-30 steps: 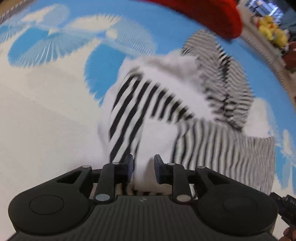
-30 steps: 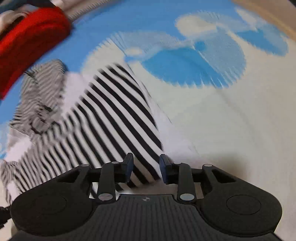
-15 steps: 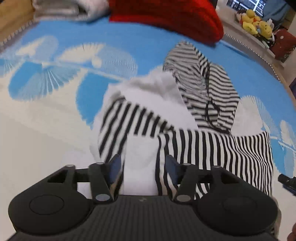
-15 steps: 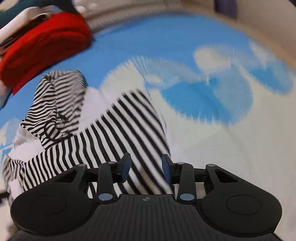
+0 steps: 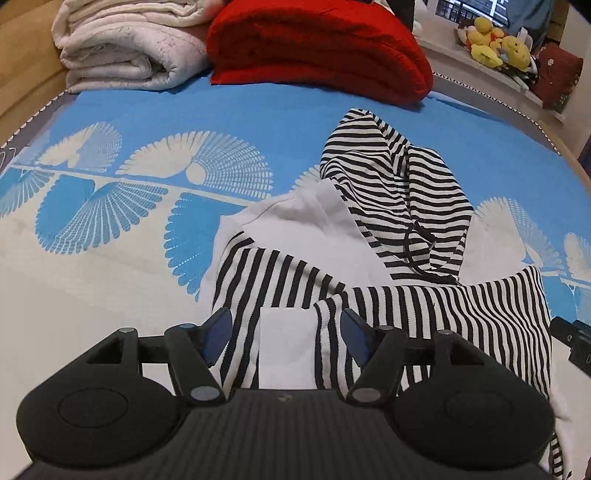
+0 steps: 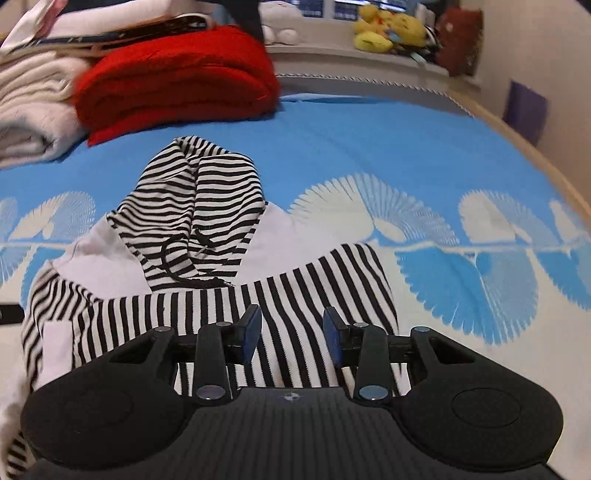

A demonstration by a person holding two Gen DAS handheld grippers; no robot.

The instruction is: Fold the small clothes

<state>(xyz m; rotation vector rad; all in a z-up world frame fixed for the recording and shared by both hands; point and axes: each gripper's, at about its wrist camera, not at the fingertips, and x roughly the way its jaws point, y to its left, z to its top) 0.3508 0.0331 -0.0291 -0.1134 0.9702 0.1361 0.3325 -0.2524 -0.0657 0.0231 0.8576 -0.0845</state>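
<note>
A small hooded top (image 5: 388,295) with black and white stripes and white panels lies partly folded on the blue and white bedspread (image 5: 147,280). Its hood (image 6: 195,206) points to the far side and both striped sleeves are laid across the body. My left gripper (image 5: 286,325) hovers above the near left part of the top. Its jaws are opening, and they press on nothing, with the cloth lying below them. My right gripper (image 6: 291,321) hangs open over the striped sleeve (image 6: 295,295) and holds nothing.
A folded red blanket (image 5: 317,48) and a cream one (image 5: 125,48) are stacked at the far end of the bed. Yellow plush toys (image 6: 388,33) sit on a ledge behind. The bed's edge (image 6: 517,147) curves along the right.
Both grippers have risen and drawn back from the top, so more of the bed shows. The left jaws have spread wide and the right ones a little. The garment stays where it lay.
</note>
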